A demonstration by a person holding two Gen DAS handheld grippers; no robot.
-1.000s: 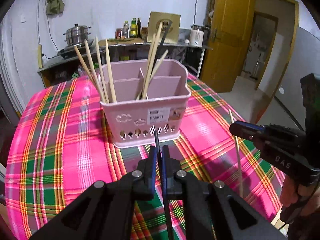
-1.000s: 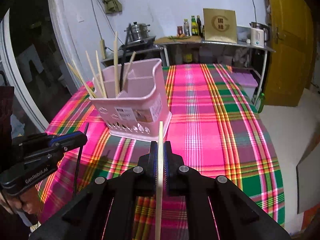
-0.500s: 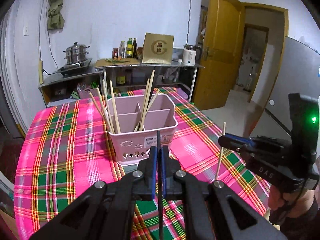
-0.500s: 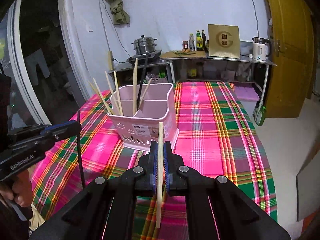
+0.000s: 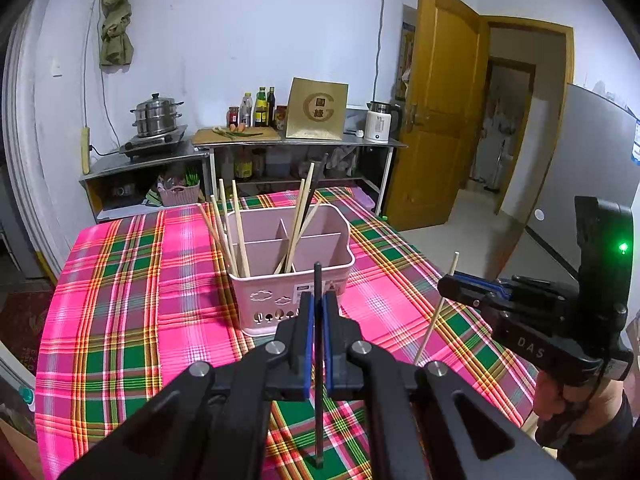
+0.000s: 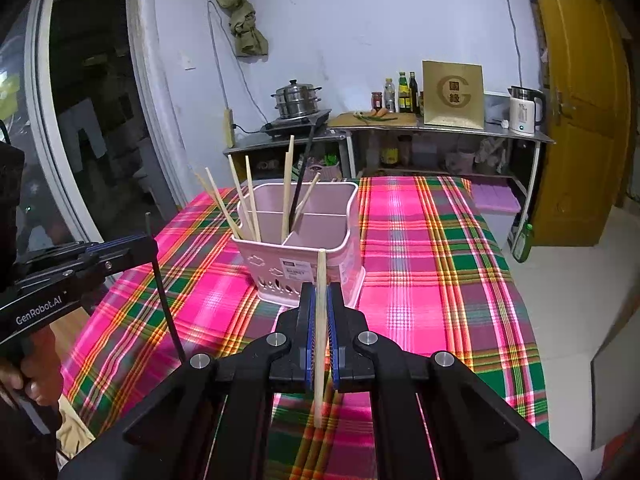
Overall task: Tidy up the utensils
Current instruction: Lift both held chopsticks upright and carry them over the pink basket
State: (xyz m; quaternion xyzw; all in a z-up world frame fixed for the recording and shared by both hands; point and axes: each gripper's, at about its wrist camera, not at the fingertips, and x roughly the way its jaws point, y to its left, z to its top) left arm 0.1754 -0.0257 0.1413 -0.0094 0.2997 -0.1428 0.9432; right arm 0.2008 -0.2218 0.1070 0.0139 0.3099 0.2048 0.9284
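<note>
Black chopstick [image 5: 317, 360] stands upright clenched in left tongs [image 5: 316, 304], wooden chopstick [image 6: 320, 320] upright in right tongs [image 6: 320, 300].

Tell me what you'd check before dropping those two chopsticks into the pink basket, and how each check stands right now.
1. Left gripper clamped on the black chopstick: ok, held upright.
2. Right gripper clamped on the wooden chopstick: ok, also upright.
3. Both chopsticks lifted off the plaid tablecloth: ok.
4. Pink basket upright on the cloth: ok.
5. Free room in the basket: ok, the front right compartment looks empty, and the others hold only a few chopsticks.
6. Chopstick tips positioned over the basket: not ok, both grippers are short of it.
</note>
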